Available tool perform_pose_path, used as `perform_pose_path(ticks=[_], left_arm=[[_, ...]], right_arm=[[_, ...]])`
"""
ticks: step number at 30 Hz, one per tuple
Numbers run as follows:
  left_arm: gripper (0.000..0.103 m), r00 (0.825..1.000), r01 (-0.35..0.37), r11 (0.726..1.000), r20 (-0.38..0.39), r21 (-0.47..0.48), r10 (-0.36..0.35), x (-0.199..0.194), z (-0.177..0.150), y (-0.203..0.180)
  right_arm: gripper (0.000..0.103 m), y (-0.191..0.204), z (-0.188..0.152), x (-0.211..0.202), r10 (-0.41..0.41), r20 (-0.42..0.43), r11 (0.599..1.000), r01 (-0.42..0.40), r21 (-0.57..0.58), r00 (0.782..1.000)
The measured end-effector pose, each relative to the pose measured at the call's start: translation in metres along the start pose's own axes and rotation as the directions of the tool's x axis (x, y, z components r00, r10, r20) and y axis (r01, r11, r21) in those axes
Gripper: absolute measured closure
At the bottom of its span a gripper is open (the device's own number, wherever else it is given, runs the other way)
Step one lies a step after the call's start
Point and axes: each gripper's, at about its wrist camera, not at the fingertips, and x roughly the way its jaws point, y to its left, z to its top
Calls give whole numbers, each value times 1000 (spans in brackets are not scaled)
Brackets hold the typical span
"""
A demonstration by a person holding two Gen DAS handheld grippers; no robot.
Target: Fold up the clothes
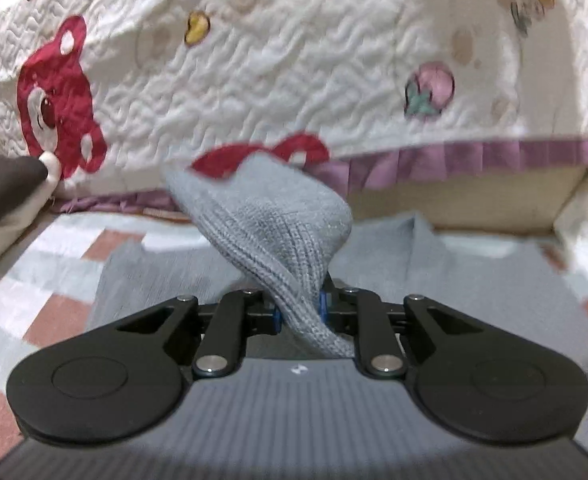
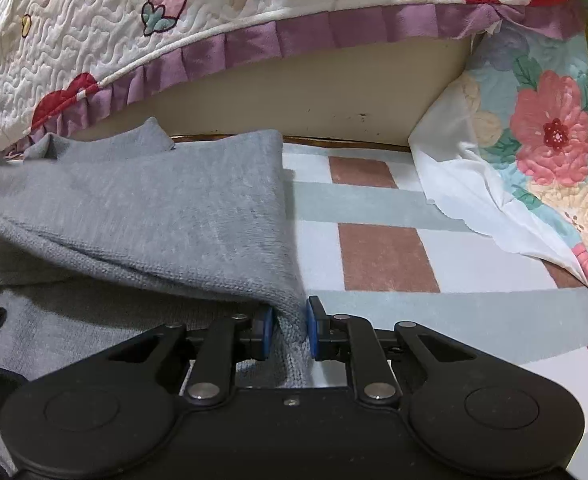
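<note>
Grey knit sweater (image 2: pixel 154 208) spread on the checked bed sheet (image 2: pixel 382 256), near the quilt (image 1: pixel 294 60): left tool (image 1: pixel 300 312) clamped on a lifted, twisted ribbed edge, right tool (image 2: pixel 288 328) clamped on the sweater's right edge.

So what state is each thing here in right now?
Left gripper: shut on the sweater, a bunched piece lifted.
Right gripper: shut on the sweater's edge.
Sweater: grey knit, partly lifted, rest lying on the mat.
Mat: checked, flat.
Quilt: draped, hanging.
</note>
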Motion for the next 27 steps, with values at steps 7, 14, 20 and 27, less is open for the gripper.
perform_pose_path(ticks=[7, 14, 20, 27], left_arm=[[74, 980, -101, 969, -191, -227, 57, 7, 5, 36], [84, 982, -188, 982, -35, -32, 187, -23, 4, 48], [72, 939, -278, 960, -202, 28, 278, -30, -11, 96], [49, 869, 18, 979, -481, -201, -115, -90, -32, 168]], right_arm=[[85, -12, -2, -1, 68, -6, 998, -69, -15, 998], [84, -9, -3, -1, 55, -5, 998, -56, -27, 998], [74, -14, 3, -6, 71, -71, 997, -74, -32, 995], [58, -70, -23, -70, 333, -155, 901, -266, 342, 930]])
